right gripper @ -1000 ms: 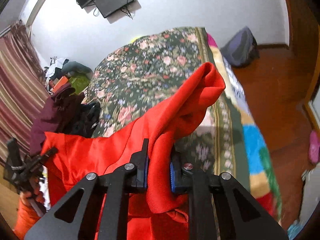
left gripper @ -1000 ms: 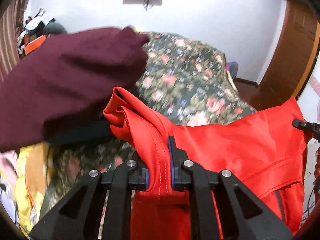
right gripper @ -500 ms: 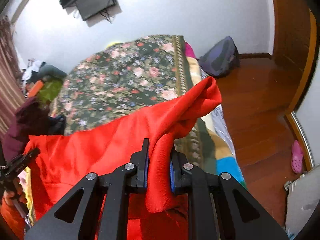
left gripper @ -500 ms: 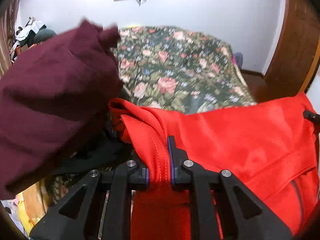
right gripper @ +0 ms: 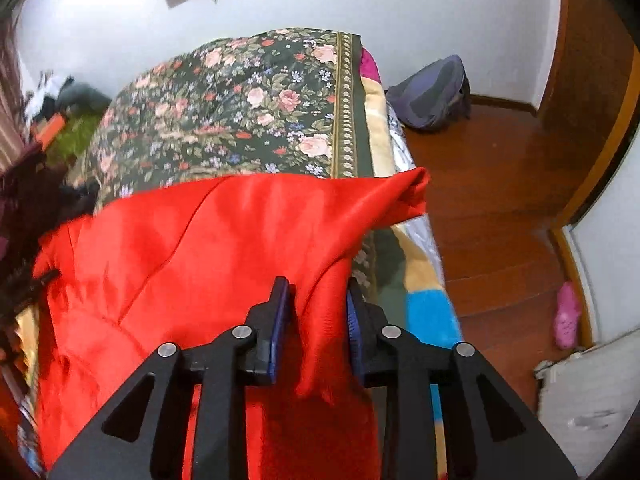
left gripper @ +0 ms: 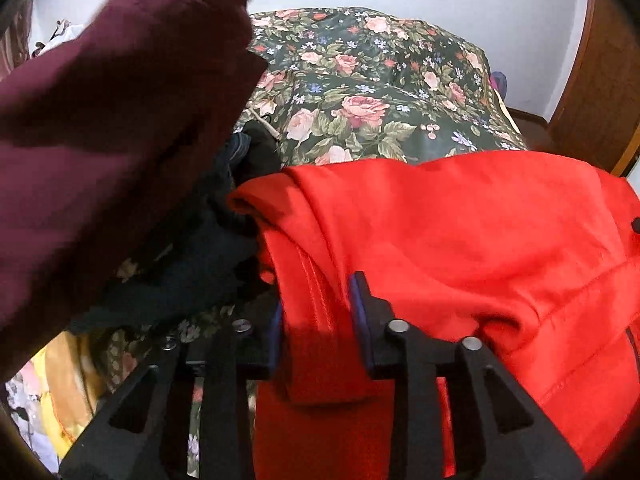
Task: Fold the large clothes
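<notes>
Two grippers are seen, each with red fabric between its jaws. On the left gripper (left gripper: 318,312) the jaws have just been opening; a seamed fold of the red garment (left gripper: 460,240) lies in the gap, and whether the blue pads (left gripper: 357,308) press on it cannot be told. On the right gripper (right gripper: 316,324) the jaws have likewise just been opening, and a hanging edge of the same garment (right gripper: 200,248) runs between them with a slit of space seen beside the left pad (grip looks slack, contact on the other side unclear). Beyond the jaws the garment is spread across the near end of the floral bedspread (right gripper: 240,108), one corner reaching past the bed edge. A maroon garment (left gripper: 112,112) fills the upper left of the left wrist view, with dark clothing (left gripper: 208,264) below it. A grey backpack (right gripper: 432,96) is seen on the wooden floor (right gripper: 500,200) by the wall.
</notes>
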